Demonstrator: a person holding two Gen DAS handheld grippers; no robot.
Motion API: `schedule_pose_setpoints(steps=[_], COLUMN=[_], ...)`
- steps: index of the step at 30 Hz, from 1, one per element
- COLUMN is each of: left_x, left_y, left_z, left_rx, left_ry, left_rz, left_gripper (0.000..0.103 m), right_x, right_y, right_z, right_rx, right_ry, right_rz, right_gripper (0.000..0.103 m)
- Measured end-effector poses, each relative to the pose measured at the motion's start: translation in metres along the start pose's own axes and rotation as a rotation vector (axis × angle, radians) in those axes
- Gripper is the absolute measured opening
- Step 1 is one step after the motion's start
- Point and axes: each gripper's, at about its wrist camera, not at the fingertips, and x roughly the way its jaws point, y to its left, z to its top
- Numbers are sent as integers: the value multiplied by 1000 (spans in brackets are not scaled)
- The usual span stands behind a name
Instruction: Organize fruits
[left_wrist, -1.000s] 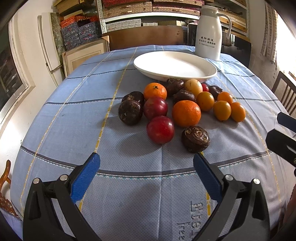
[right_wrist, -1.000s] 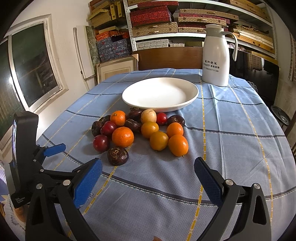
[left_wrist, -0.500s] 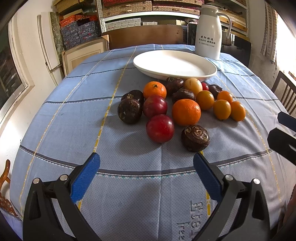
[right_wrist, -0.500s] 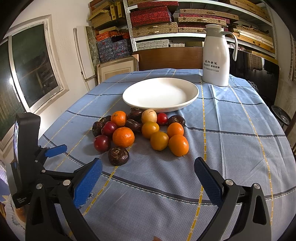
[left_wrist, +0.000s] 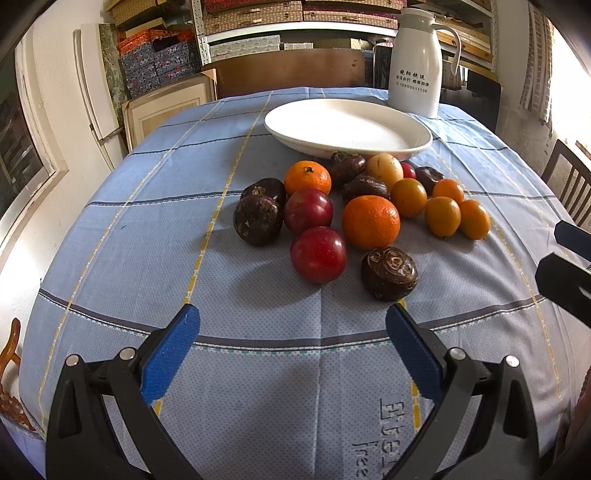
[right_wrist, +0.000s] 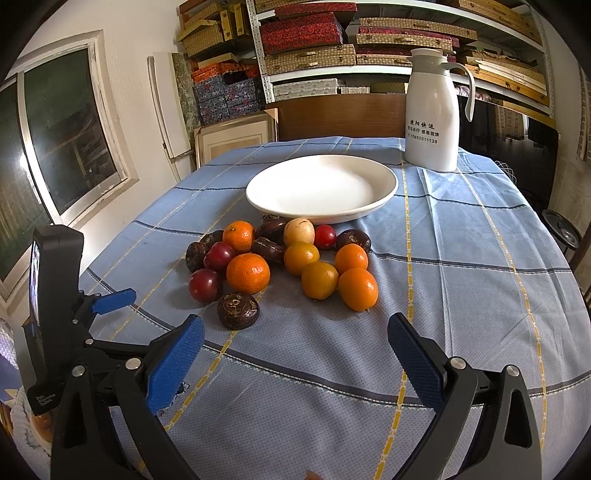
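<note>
I have both claws hovering low over the near edge of the surface (right_wrist: 480, 236), which is covered in a blue checked cloth. My left claw (left_wrist: 291, 317) has its blue pads spread wide with nothing between them. My right claw (right_wrist: 295, 326) is spread just as wide and also holds nothing. In the right view I see the left claw's body at the far left edge, beside the fruit pile.

The fruits sit loose on the cloth in one cluster, just in front of the white plate (right_wrist: 384, 184). None of them is on the plate. Nearest my left claw are a red plum (left_wrist: 317, 254) and a dark brown chestnut (left_wrist: 389, 273), side by side with a small gap. Behind them lies a big orange (left_wrist: 370, 221), touching a second plum (left_wrist: 307, 210). To the left of that plum are two more dark chestnuts, pressed together. On the right of the pile sit small orange kumquats (right_wrist: 357, 288), bunched close. A pale yellow fruit (right_wrist: 299, 230) lies close by the plate's rim.

A white jug (right_wrist: 432, 114) stands upright behind the plate, at the far right of the cloth.
</note>
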Motion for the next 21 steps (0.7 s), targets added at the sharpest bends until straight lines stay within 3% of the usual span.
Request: schedule_pose_setpoints(steps=[4,8,11,16,21], left_x=[0,-1,-1,13,33], left_y=[0,10,18,24,15], left_z=[0,3,4,8,20], left_rx=[0,-5,29,49,97], left_ry=[4,25,33,87,131], left_rz=[-14,-54,-62,-88,-79], left_gripper=[99,99,99,99,99], right_x=[1,14,15,2,22], right_y=[-1,-16,-39,-69,-72], right_z=[-1,1,-4,-12,-7], right_rx=[-2,7,46,113,78], right_ry=[5,81,107,-20,116], right_rz=[4,-1,61,123,92], right_gripper=[100,100,100,100,100])
